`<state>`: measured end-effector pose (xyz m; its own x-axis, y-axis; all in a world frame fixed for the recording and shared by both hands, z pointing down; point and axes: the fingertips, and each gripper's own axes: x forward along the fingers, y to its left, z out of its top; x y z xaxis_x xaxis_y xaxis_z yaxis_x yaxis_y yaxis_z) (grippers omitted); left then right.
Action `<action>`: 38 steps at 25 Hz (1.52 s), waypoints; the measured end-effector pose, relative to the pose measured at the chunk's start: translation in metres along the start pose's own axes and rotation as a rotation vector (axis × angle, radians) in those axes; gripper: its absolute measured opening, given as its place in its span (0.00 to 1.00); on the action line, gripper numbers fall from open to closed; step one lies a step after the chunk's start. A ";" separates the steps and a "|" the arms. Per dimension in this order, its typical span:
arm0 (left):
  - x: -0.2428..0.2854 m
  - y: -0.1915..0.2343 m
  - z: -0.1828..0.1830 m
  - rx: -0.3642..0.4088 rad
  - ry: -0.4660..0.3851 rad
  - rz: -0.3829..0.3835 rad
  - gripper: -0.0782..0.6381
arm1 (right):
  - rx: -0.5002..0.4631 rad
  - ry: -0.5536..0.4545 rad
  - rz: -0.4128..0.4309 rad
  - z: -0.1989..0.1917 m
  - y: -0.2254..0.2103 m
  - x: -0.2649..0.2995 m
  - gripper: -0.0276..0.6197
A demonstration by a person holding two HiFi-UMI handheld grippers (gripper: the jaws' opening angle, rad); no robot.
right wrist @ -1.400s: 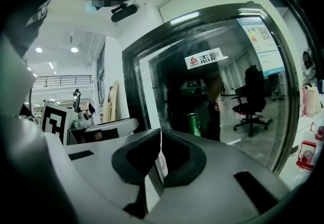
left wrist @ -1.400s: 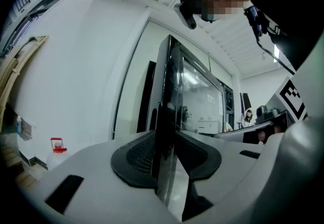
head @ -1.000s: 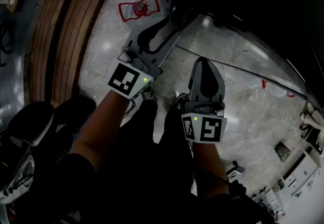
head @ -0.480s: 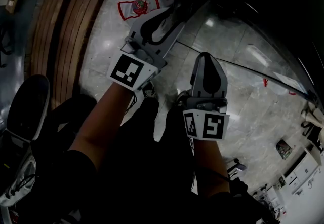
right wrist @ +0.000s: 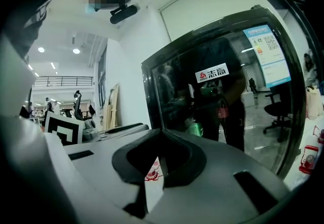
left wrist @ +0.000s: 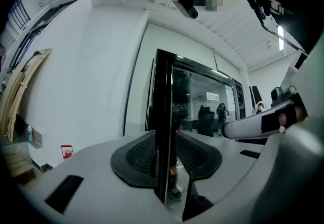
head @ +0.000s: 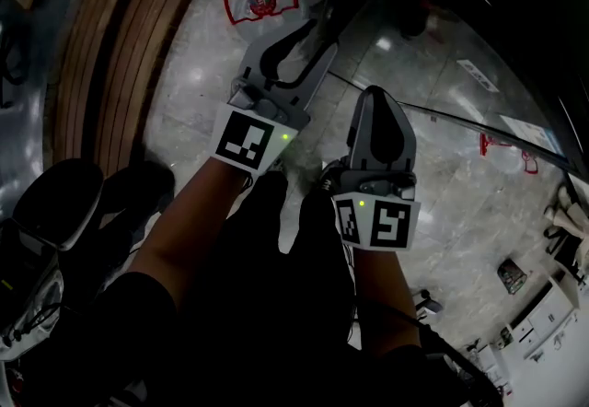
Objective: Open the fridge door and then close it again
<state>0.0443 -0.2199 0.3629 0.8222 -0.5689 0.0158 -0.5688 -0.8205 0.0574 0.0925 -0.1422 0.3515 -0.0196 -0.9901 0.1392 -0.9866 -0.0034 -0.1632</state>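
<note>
The fridge door (left wrist: 163, 116) is a dark glass panel in a black frame, and its upright edge stands between my left jaws. My left gripper (left wrist: 164, 139) is shut on that edge, with one pad on each face of it. From the head view the left gripper (head: 313, 32) reaches into the dark fridge front (head: 414, 55). My right gripper (head: 373, 99) hangs beside it, shut with nothing in it. In the right gripper view the right gripper (right wrist: 161, 132) faces the door's glass (right wrist: 223, 91), which carries a label and reflections.
A slatted wooden bench (head: 110, 55) lies at the left on the pale floor. Bottle packs with red labels (head: 262, 0) stand near the fridge's foot. A black chair seat (head: 55, 203) is at the lower left. Wooden boards (left wrist: 20, 91) lean on the white wall.
In the head view my left gripper has shifted a little up and to the right, still at the dark fridge front. The right gripper has kept its place.
</note>
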 end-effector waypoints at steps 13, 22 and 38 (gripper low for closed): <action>-0.070 -0.058 0.013 -0.019 0.000 0.049 0.12 | -0.026 -0.014 0.052 0.006 0.022 -0.044 0.07; -0.093 -0.090 0.031 -0.029 0.010 0.112 0.12 | -0.067 -0.021 0.093 0.019 0.029 -0.076 0.07; -0.116 -0.110 0.061 -0.040 0.011 0.153 0.12 | -0.094 -0.003 0.133 0.041 0.038 -0.108 0.07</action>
<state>0.0101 -0.0671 0.2934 0.7265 -0.6861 0.0378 -0.6862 -0.7215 0.0927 0.0642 -0.0415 0.2902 -0.1510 -0.9813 0.1197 -0.9861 0.1410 -0.0878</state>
